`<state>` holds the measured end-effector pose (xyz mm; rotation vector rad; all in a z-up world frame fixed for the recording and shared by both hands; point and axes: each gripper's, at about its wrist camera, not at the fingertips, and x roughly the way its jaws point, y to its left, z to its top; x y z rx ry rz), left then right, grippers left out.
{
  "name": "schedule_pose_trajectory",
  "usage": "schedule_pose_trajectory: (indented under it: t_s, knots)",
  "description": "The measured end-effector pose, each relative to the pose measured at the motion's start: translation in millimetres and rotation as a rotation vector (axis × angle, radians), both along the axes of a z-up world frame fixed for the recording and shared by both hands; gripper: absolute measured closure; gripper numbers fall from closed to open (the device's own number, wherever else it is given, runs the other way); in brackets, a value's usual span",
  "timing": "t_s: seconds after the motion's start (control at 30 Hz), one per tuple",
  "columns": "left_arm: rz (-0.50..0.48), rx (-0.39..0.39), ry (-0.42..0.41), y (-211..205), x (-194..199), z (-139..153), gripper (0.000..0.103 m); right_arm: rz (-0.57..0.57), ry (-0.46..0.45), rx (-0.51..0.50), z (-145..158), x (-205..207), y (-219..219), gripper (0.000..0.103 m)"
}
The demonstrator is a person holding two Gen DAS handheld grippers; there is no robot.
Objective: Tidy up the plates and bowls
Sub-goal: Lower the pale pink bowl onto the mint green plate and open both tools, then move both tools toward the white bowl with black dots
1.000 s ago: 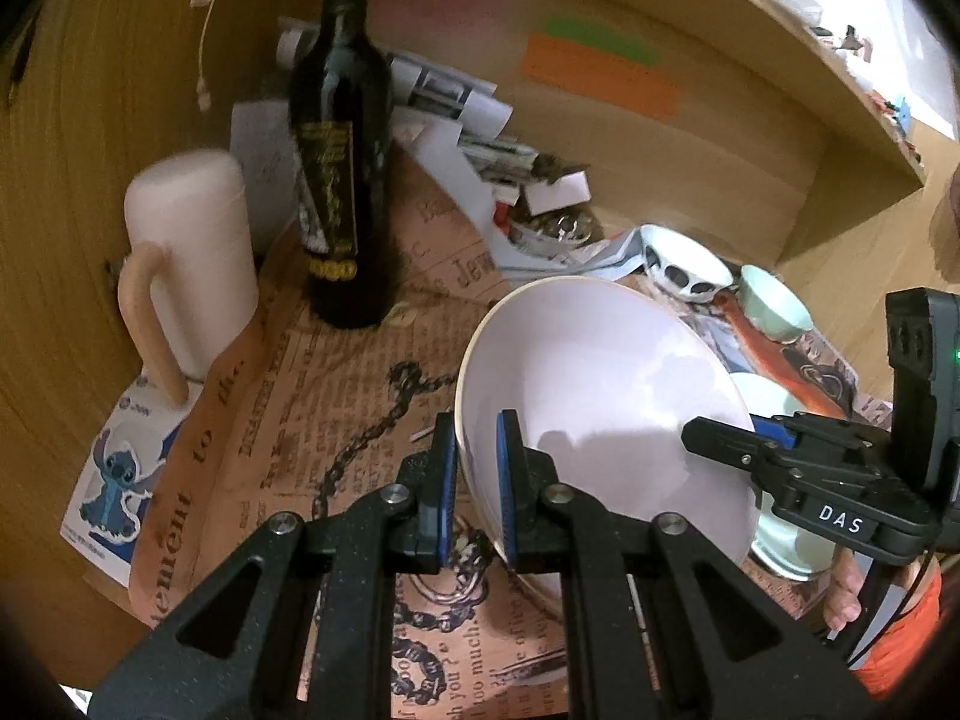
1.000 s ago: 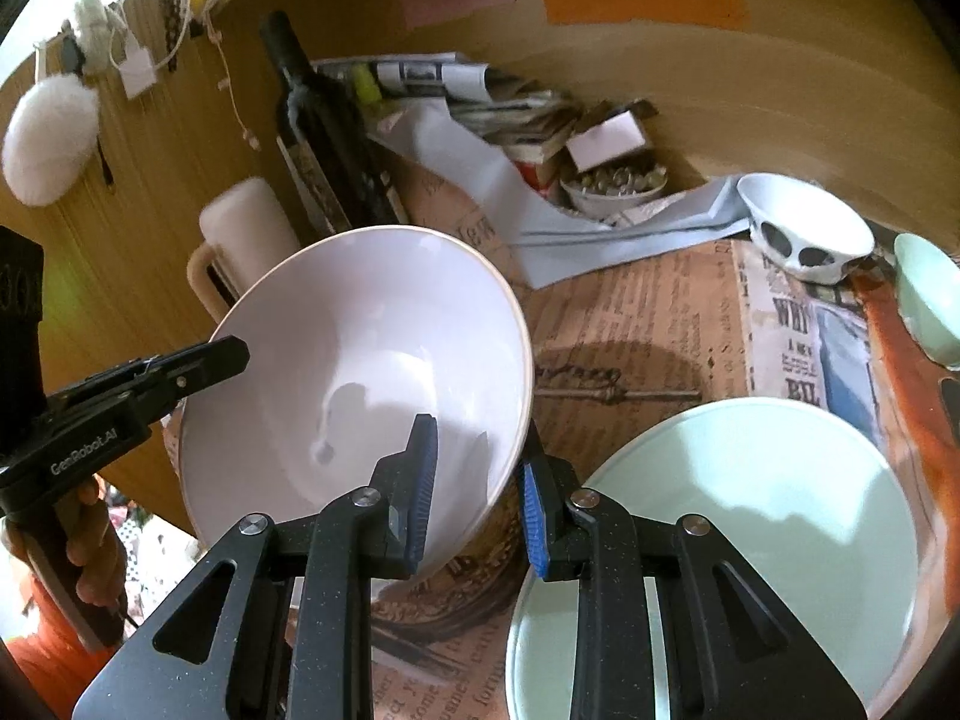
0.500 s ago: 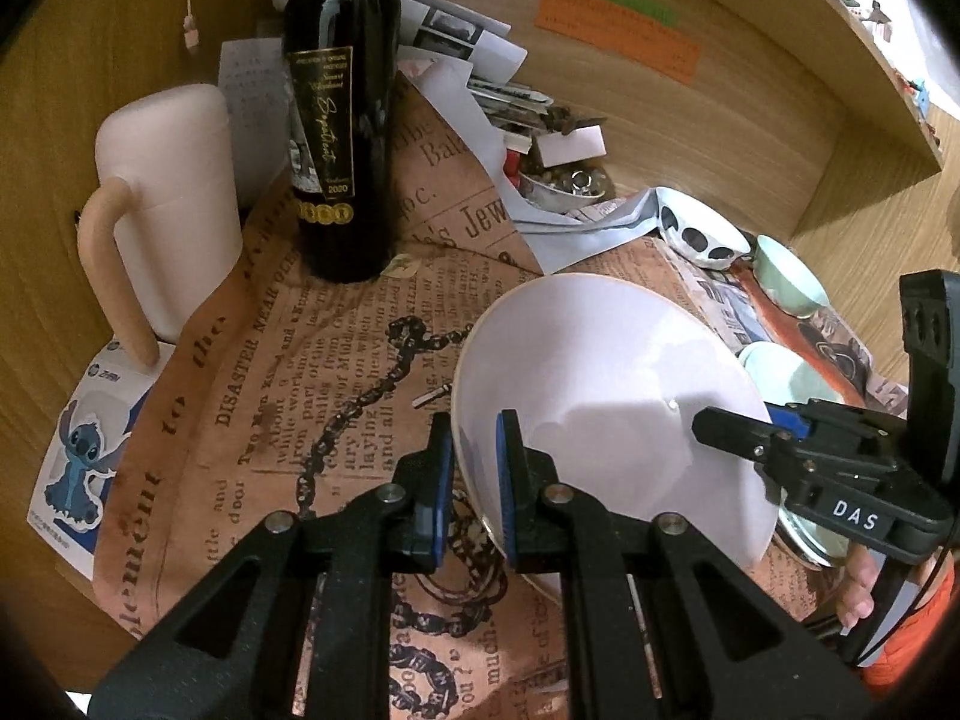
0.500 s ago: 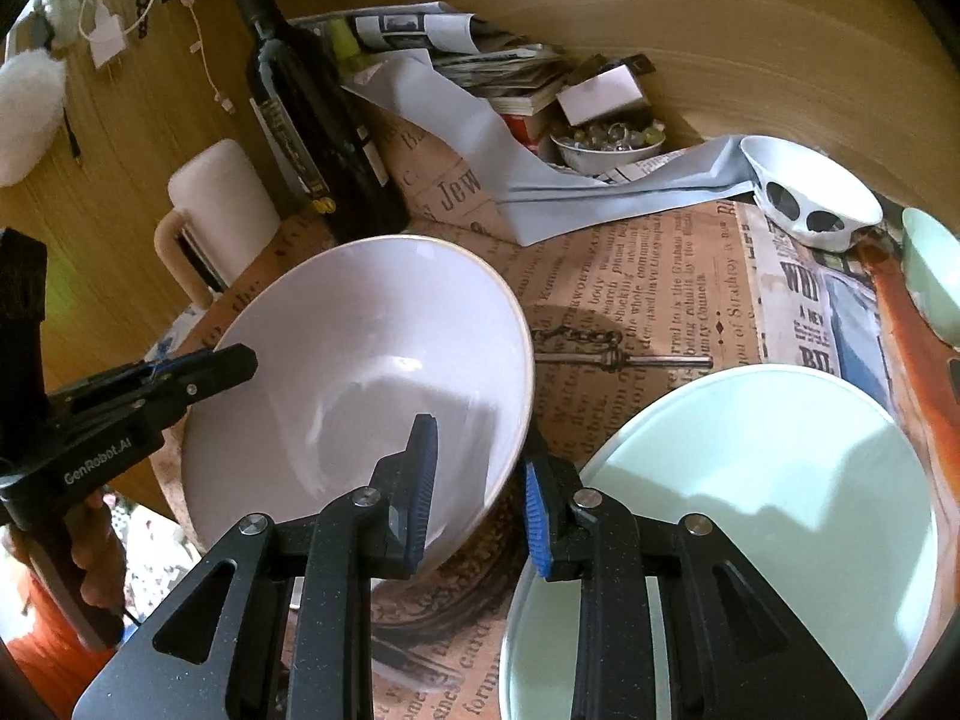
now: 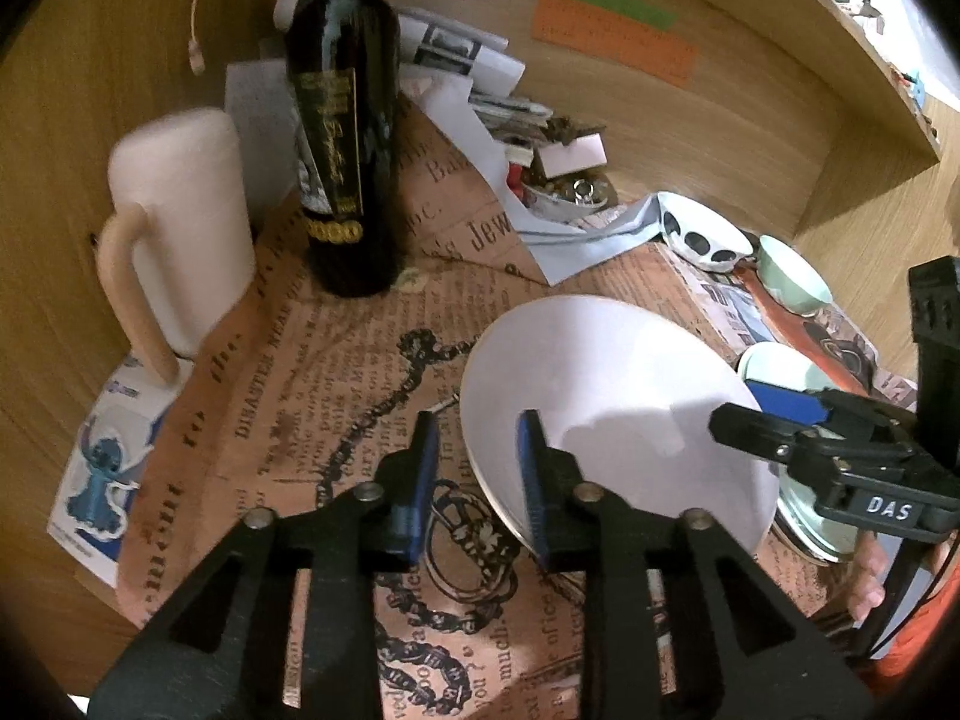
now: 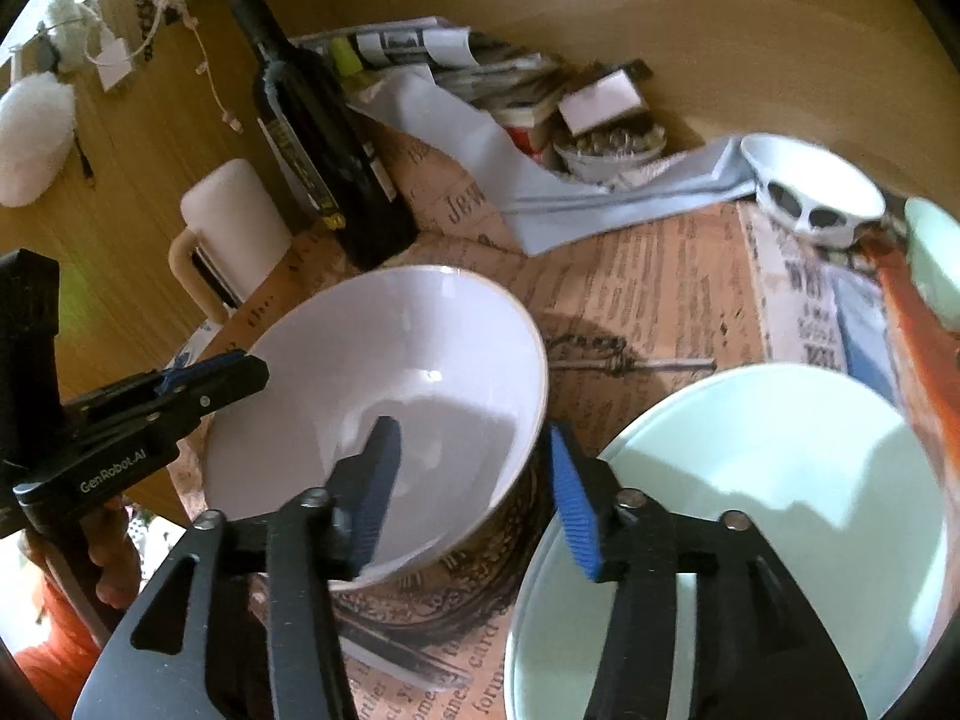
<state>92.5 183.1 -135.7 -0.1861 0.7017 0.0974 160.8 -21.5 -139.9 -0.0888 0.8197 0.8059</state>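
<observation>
A large white bowl (image 5: pixel 612 402) (image 6: pixel 384 396) rests on the newspaper-print mat. My left gripper (image 5: pixel 474 480) is open, its fingers straddling the bowl's near-left rim without gripping. My right gripper (image 6: pixel 471 492) is open too, its fingers astride the bowl's right rim; it also shows in the left wrist view (image 5: pixel 780 414). A pale green plate (image 6: pixel 756 516) lies right of the bowl. A white bowl with black spots (image 6: pixel 810 192) and a small green bowl (image 6: pixel 933 252) sit at the far right.
A dark wine bottle (image 5: pixel 342 138) and a cream mug (image 5: pixel 180 228) stand at the back left. Papers, a blue cloth (image 6: pixel 540 180) and a small dish of trinkets (image 6: pixel 612 147) crowd the back wall. Wooden walls enclose the desk.
Both grippers have opened and released the white bowl's rim. The bowl has come down from its tilted, lifted hold and now sits on the mat.
</observation>
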Motion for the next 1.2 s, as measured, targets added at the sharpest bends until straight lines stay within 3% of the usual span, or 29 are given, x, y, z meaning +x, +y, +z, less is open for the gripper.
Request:
schedule_pose_trajectory:
  t_s: [0.1,0.23,0.47,0.6,0.67,0.73,0.87,1.2]
  knots:
    - [0.015,0.033,-0.031,-4,-7,8,0.057,-0.004,-0.047,0.004,9,-5,-4,0.050]
    - [0.017,0.047,-0.066,-9,-13,23,0.054,-0.005,-0.087,0.014,20,-9,-14,0.049]
    - [-0.004,0.045,-0.144,-26,-15,57,0.040,-0.066,-0.168,0.019,41,-4,-48,0.048]
    - [-0.024,0.039,-0.173,-37,-8,74,0.039,-0.129,-0.221,0.020,53,5,-72,0.038]
    - [-0.038,0.029,-0.176,-43,1,80,0.038,-0.165,-0.246,0.018,59,12,-86,0.037]
    - [-0.046,0.024,-0.177,-50,11,85,0.037,-0.188,-0.252,0.023,63,20,-98,0.037]
    - [-0.049,0.009,-0.191,-61,29,93,0.019,-0.237,-0.255,0.020,66,43,-117,0.037]
    - [-0.095,0.064,-0.178,-104,90,103,0.014,-0.353,-0.154,0.047,48,120,-139,0.039]
